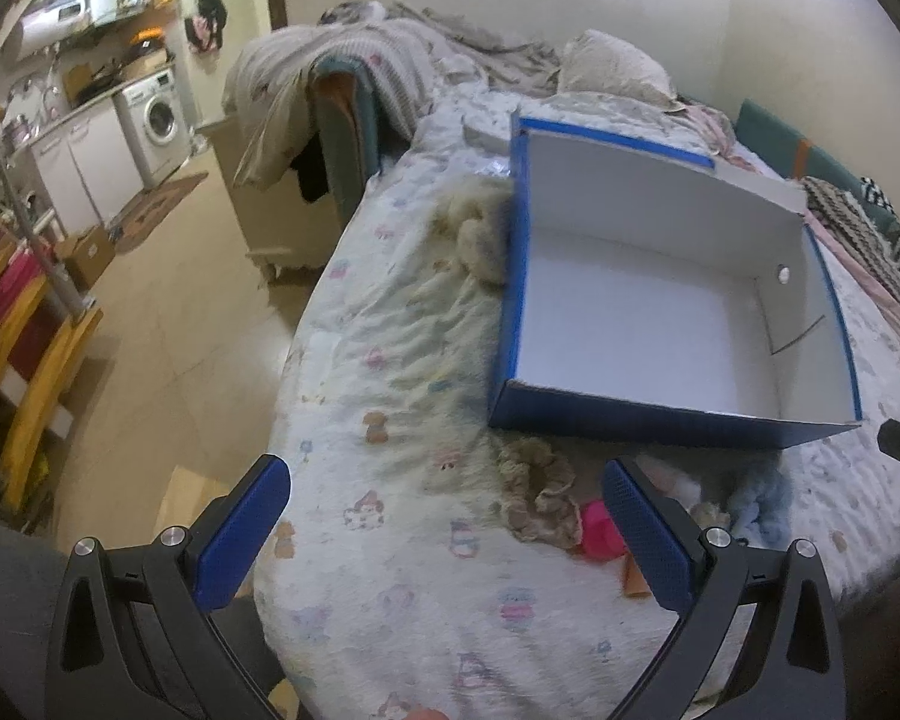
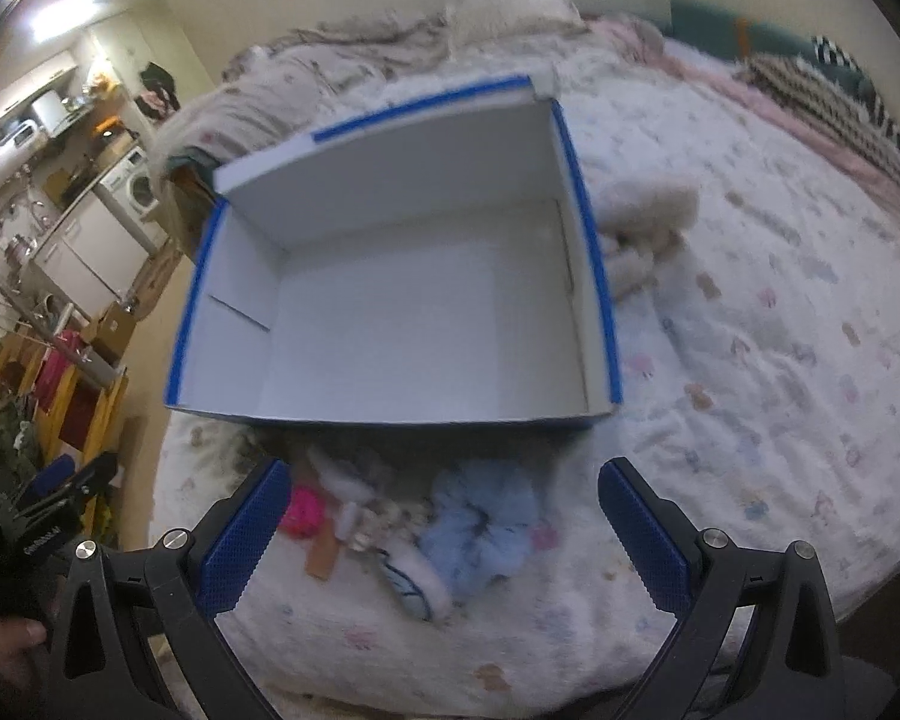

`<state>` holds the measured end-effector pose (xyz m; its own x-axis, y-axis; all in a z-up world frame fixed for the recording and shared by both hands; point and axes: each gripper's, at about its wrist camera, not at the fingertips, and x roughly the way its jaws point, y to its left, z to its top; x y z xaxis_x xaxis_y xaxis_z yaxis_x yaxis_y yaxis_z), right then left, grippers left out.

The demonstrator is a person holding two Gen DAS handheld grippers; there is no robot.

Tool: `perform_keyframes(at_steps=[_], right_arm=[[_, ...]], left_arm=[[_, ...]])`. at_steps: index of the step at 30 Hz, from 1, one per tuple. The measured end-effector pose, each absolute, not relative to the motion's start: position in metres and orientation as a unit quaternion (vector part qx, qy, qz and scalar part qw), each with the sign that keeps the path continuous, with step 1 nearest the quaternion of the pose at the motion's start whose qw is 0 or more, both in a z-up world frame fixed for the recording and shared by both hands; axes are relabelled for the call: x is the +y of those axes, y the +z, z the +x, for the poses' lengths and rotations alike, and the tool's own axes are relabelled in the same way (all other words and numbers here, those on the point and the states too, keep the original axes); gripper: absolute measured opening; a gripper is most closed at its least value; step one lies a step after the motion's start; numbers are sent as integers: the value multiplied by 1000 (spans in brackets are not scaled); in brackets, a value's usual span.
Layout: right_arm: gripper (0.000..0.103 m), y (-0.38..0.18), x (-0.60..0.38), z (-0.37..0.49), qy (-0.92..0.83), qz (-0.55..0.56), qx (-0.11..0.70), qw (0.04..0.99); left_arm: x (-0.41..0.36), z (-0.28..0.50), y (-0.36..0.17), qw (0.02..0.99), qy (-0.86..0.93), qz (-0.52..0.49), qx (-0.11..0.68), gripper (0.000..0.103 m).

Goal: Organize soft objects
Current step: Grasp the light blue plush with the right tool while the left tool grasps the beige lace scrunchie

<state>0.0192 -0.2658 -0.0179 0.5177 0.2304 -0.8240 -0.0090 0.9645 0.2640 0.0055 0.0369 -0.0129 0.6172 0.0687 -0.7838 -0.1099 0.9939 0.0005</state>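
One blue box (image 2: 390,300), empty, is set on the bed (image 2: 750,360); one light-blue scrunchie (image 2: 480,522) and one pink item (image 2: 303,510) are seen just beyond the right gripper (image 2: 444,516), by the bed's near edge. One beige scrunchie (image 1: 537,498) is seen ahead of the left gripper (image 1: 447,516). Both grippers are spread wide, nothing held.

The box (image 1: 660,324) is showing blue outside walls and rim edges with a plain white inside. The bedspread (image 1: 402,396) under it is showing off-white, dotted with small pastel cartoon figures in pink, blue and tan. By the box's near wall a scrunchie (image 2: 480,525) is showing pale blue, another (image 1: 537,498) is showing beige-brown, and a small item (image 2: 303,510) is glowing hot pink (too blurred to name). A fluffy cream-coloured thing (image 2: 648,228) is lying beside the box. Both the left gripper (image 1: 447,531) and the right gripper (image 2: 444,531) are showing black frames with textured blue pads (image 1: 243,534). At the bed's far edge a blanket (image 1: 888,246) is displaying black-and-white zigzags.
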Motion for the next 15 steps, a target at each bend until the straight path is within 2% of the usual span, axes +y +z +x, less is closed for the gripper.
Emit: perform_keyframes(at_steps=[5, 10, 11, 12, 15], right_arm=[[103, -59, -281, 39, 79, 188, 558, 805], [103, -91, -265, 53, 44, 146, 597, 788], [101, -98, -263, 56, 39, 142, 607, 781], [91, -105, -261, 58, 34, 137, 617, 774], [79, -123, -262, 64, 21, 132, 634, 761]], left_arm=[[43, 13, -25, 882, 62, -33, 466, 103], [52, 26, -39, 860, 79, -43, 501, 103], [54, 30, -42, 855, 81, -49, 510, 103], [57, 35, -47, 848, 81, -56, 521, 103], [59, 51, -56, 827, 75, -67, 553, 101]])
